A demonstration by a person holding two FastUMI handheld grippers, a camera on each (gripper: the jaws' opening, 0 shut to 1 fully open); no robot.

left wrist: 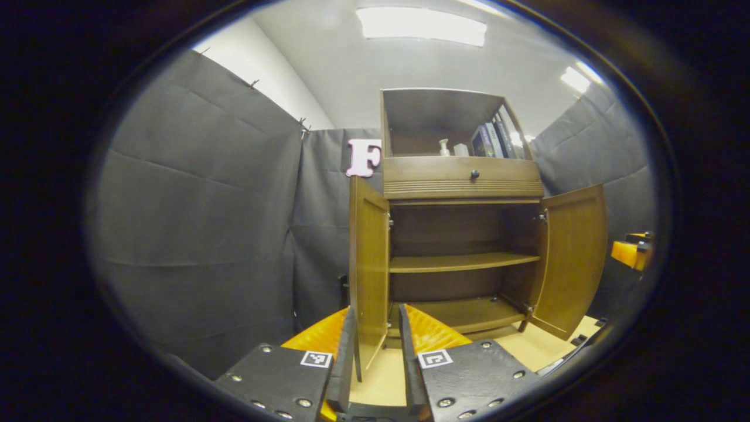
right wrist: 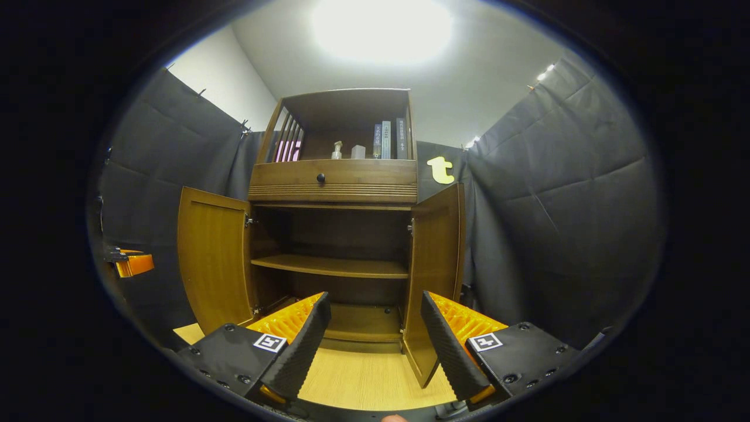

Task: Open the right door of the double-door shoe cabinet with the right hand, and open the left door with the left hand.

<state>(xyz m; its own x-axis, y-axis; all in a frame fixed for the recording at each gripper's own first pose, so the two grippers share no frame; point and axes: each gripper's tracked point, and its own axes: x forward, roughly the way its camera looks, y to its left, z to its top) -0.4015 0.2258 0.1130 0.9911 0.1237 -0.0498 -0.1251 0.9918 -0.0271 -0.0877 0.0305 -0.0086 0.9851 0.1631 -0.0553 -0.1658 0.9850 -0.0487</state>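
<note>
Your left gripper (left wrist: 378, 346) holds its fingers apart astride the left door (left wrist: 369, 264) edge at 12 o'clock; your right gripper (right wrist: 375, 346) gapes, right door (right wrist: 433, 275) at 1 o'clock.

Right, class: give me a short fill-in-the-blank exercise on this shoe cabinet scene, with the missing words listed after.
1. Both doors of the shoe cabinet, the left door and the right door, stand ____.
2. The middle shelf inside holds ____ shoes.
3. The drawer above the doors has one round ____.
4. The left door's edge lies between the fingers of the ____ gripper.

Missing words: open; no; knob; left
</note>
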